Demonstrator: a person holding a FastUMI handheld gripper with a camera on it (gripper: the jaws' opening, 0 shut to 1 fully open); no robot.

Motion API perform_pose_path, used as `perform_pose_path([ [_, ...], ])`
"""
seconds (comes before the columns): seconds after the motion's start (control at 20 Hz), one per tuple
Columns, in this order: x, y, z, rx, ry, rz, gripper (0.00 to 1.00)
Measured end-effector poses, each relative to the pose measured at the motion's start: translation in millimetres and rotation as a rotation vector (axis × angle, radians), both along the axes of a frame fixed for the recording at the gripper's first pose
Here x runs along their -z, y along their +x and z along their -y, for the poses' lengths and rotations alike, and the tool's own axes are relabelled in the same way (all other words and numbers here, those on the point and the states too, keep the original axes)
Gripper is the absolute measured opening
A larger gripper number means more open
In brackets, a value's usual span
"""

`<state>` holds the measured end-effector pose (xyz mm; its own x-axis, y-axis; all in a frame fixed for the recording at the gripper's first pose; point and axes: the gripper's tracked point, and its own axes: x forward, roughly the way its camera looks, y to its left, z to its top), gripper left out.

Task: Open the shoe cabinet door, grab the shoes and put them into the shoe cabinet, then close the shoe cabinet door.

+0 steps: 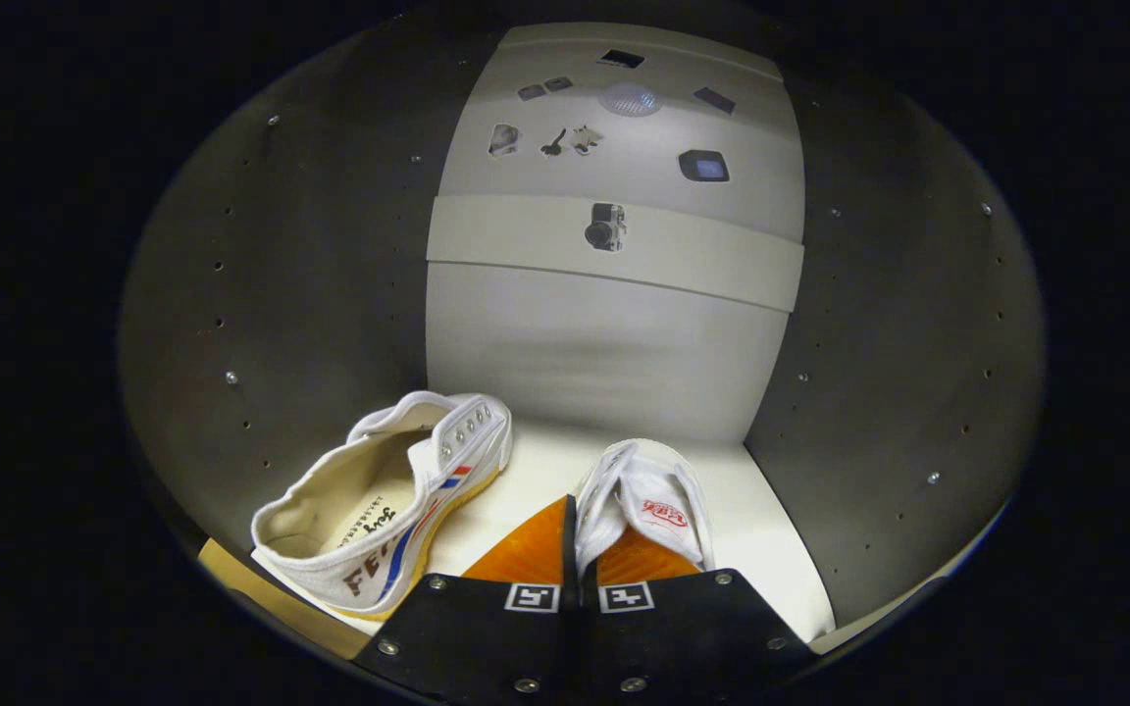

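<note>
I am looking into the open shoe cabinet. A white canvas shoe with a red mark on its tongue rests on the white cabinet floor, toe toward the back. My gripper is shut on the shoe's side wall at the collar, with one finger inside the shoe and one outside. A second white shoe, with a red and blue stripe, lies on the floor just left of the fingers, tipped onto its side with its opening facing me.
Grey side walls with rows of small holes close in on both sides. A pale shelf crosses the white back panel above the shoes. Small stickers dot the panel higher up. The floor's front edge runs below the left shoe.
</note>
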<state>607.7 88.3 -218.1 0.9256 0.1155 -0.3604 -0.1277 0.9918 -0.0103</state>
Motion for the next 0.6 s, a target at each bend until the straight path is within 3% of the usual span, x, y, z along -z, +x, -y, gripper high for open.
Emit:
perform_pose_path([
  [0.4, 7, 30, -5, -0.02, -0.032, -0.014, 0.01],
  [0.6, 5, 23, -7, -0.025, -0.052, -0.006, 0.18],
])
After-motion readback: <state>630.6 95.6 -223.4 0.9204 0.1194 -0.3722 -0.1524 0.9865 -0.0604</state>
